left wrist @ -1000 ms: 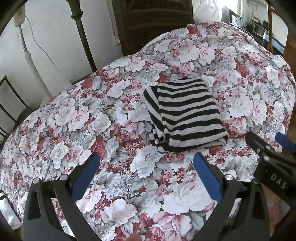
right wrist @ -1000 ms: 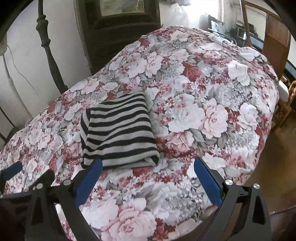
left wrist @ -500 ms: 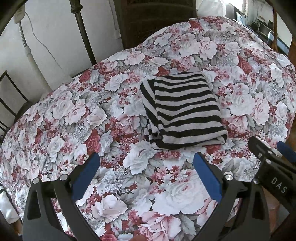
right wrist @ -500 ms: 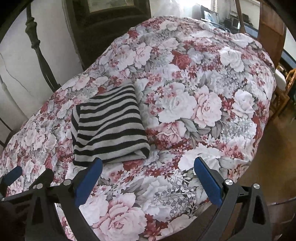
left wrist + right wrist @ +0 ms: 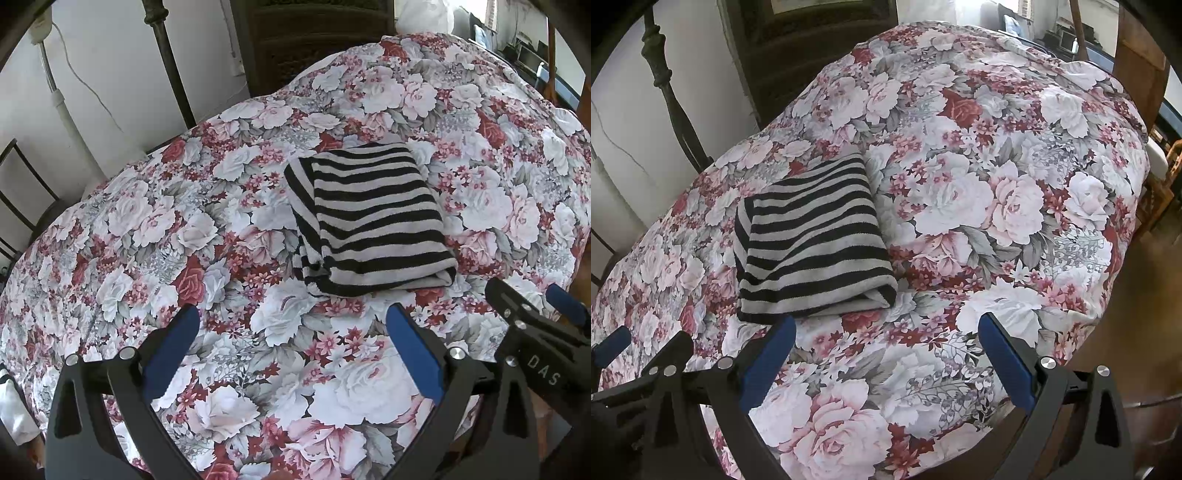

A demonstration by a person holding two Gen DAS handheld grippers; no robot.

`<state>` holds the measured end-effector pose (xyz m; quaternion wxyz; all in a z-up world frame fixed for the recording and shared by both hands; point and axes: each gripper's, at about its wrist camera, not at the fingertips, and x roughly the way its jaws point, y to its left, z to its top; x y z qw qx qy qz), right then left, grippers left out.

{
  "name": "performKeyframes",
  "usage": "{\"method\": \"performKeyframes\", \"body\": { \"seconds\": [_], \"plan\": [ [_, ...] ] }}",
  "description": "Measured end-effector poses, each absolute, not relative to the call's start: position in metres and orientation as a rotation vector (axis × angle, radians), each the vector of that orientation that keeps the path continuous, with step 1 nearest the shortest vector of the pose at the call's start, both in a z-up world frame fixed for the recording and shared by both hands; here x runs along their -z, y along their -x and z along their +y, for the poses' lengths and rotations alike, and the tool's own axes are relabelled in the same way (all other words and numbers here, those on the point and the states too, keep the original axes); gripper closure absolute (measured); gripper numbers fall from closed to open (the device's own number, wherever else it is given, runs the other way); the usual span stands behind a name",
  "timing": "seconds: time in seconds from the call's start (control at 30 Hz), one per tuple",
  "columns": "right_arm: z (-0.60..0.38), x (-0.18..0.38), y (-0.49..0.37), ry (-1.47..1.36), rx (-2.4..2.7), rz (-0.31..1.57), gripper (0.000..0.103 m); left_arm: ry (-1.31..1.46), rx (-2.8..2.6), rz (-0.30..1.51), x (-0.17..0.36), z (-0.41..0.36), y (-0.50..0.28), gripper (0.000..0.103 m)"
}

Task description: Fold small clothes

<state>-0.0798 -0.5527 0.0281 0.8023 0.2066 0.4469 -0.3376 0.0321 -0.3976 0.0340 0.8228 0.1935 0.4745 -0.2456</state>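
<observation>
A black-and-grey striped garment [image 5: 369,218] lies folded into a compact rectangle on the floral bedspread [image 5: 184,240]. It also shows in the right wrist view [image 5: 812,240], left of centre. My left gripper [image 5: 291,332] is open and empty, held above the bedspread just short of the garment's near edge. My right gripper [image 5: 886,339] is open and empty, to the right of the garment's near corner; it shows at the right edge of the left wrist view [image 5: 532,306]. Neither gripper touches the garment.
A dark metal bed frame post [image 5: 166,55] and a dark wooden cabinet [image 5: 317,40] stand behind the bed by a white wall. The bed's right edge drops to a wooden floor [image 5: 1145,295]. Wooden furniture [image 5: 1141,55] stands at the far right.
Both grippers have drawn back slightly toward me, staying open. The folded garment has not moved on the bed.
</observation>
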Motion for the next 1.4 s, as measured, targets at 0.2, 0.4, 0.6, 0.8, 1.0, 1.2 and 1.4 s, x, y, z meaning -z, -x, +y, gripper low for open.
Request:
{"method": "performKeyframes", "body": {
  "seconds": [0.2, 0.4, 0.6, 0.8, 1.0, 1.2, 1.4],
  "plan": [
    [-0.5538, -0.0273, 0.0767, -0.443, 0.712, 0.96, 0.004, -0.422, 0.519, 1.003, -0.037, -0.3973, -0.0324, 0.005],
    [-0.5527, -0.0277, 0.0783, -0.443, 0.713, 0.96, 0.004, -0.422, 0.519, 1.003, -0.0381, -0.3974, -0.0329, 0.005],
    [-0.5523, -0.0281, 0.0785, -0.443, 0.716, 0.96, 0.004, -0.423, 0.52, 1.002, -0.0379, -0.3975, -0.0328, 0.005],
    [-0.552, -0.0284, 0.0787, -0.444, 0.716, 0.959, 0.004, -0.421, 0.522, 1.005, -0.038, -0.3964, -0.0331, 0.005],
    [-0.5521, -0.0283, 0.0782, -0.444, 0.716, 0.959, 0.004, -0.413, 0.522, 1.012, -0.0359, -0.3955, -0.0333, 0.005],
    [-0.5517, -0.0283, 0.0785, -0.444, 0.717, 0.959, 0.004, -0.413, 0.523, 1.013, -0.0362, -0.3956, -0.0338, 0.005],
    [-0.5524, -0.0286, 0.0779, -0.443, 0.716, 0.959, 0.004, -0.409, 0.523, 1.018, -0.0352, -0.3967, -0.033, 0.005]
  ]
}}
